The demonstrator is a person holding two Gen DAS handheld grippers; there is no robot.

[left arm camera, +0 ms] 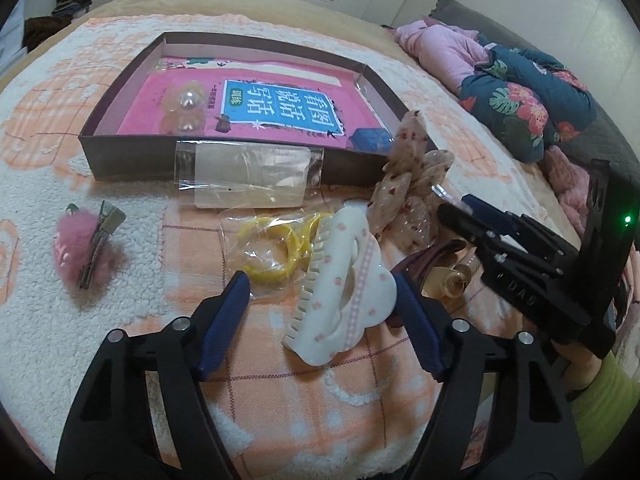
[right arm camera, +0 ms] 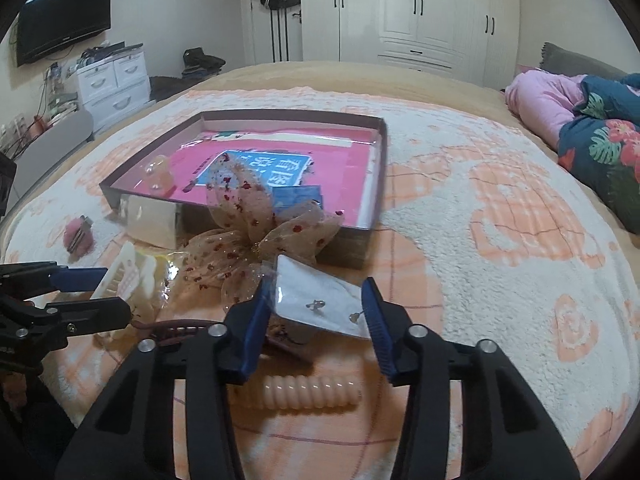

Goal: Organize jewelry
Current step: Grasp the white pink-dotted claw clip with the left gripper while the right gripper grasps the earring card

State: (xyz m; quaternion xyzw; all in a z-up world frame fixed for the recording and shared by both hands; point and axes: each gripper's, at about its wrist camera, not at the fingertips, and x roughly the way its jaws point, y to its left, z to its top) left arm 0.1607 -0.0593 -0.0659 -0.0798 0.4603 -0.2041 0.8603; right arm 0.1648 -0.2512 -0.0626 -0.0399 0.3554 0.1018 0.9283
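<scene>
The left gripper (left arm camera: 320, 312) was spread apart around the white hair claw (left arm camera: 340, 288), which pointed straight ahead toward the box (left arm camera: 120, 152).

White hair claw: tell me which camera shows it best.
The left wrist view. The white hair claw lies there whole between the open fingers of the left hand-held gripper, teeth and pink dots clear. The right wrist view shows it only small at the left edge, partly behind that gripper's fingers.

We see both wrist views low over the bed, facing twelve o'clock, sharing the box (left arm camera: 208, 162) (right arm camera: 352, 246).
</scene>
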